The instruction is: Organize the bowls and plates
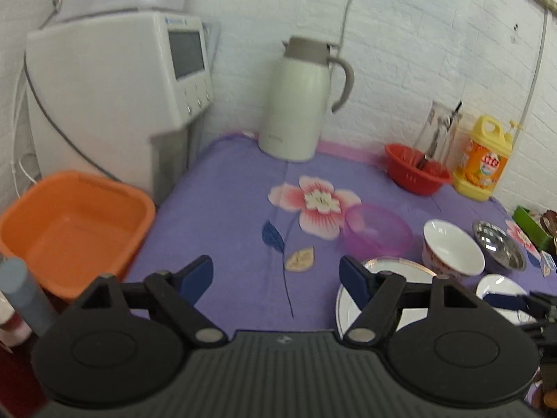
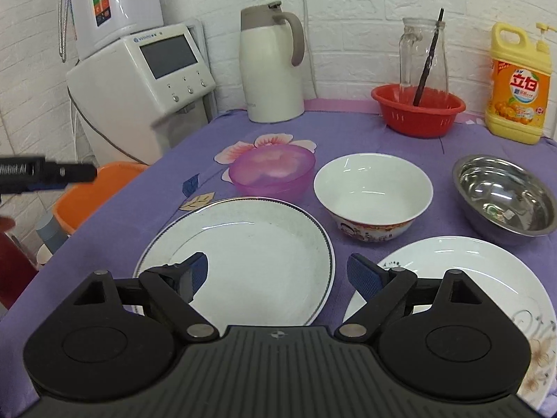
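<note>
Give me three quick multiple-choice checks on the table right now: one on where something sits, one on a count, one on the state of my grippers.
1. Where is the purple bowl relative to the rimmed plate, seen from the right wrist?
A. Stacked on it
B. Just behind it, on the cloth
C. Inside the red basket

2. How many flat white plates lie on the table?
A. One
B. Two
C. Four

3. What state is the right gripper in?
A. Open, holding nothing
B. Shut on a plate
C. Shut on a bowl

Answers: 1 B, the purple bowl stands on the cloth beyond the plate's far rim. 2 B, the rimmed plate and the floral plate are the only two. 3 A, its fingers stand wide apart above the plates; the left gripper is open too.
</note>
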`<state>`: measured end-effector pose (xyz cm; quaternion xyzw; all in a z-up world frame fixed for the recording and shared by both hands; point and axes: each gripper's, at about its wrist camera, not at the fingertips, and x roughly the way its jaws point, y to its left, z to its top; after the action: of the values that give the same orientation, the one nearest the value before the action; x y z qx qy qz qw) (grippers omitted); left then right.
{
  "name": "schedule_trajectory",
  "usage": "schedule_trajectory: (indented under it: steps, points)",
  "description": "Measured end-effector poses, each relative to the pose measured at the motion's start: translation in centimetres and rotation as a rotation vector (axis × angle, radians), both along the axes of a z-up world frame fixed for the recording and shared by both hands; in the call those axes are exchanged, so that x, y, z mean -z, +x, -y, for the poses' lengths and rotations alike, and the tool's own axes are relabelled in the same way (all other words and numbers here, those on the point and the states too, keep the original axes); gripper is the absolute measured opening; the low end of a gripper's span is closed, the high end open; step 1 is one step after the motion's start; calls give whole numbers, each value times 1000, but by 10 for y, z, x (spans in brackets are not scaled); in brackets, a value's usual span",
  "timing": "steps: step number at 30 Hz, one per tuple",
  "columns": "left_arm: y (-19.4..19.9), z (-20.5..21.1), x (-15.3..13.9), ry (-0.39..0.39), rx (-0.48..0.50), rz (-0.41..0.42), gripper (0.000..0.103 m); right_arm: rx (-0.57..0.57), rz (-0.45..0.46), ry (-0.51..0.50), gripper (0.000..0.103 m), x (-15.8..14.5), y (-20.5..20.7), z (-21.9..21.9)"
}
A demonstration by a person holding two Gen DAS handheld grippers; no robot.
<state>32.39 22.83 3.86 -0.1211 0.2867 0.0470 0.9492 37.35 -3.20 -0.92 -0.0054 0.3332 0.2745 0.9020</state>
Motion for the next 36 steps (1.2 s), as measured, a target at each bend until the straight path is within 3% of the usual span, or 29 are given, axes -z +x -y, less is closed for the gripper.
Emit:
schedule_trajectory:
  steps: [3,6,9,14,20,30,34,36]
  points:
    - [12,4,25,-54,14,-59,73,-27,-60,-35,103,15,21,-11]
    - [19,4,31,-45,15,-66,73,-57,-99,-69,103,25,27,-22]
    - [22,6,32,-32,44,-63,73,-62,-79,-106,103,27,25,-32]
    - [27,13,41,-35,81,-90,73,-95,-72,-86,103,26,21,-43]
    - [35,22,55,-44,103,-124,73,-78,-62,-103,103,31,21,-34]
    - [42,46,66,81,139,-127,68,-127,-24,-117,103,34,15,-35]
    - [42,48,67,85,145,-118,66,-134,-20,-113,103,35,13,-36]
    - [41,50,66,84,161,-112,60,-138,-17,-110,103,36,12,-36]
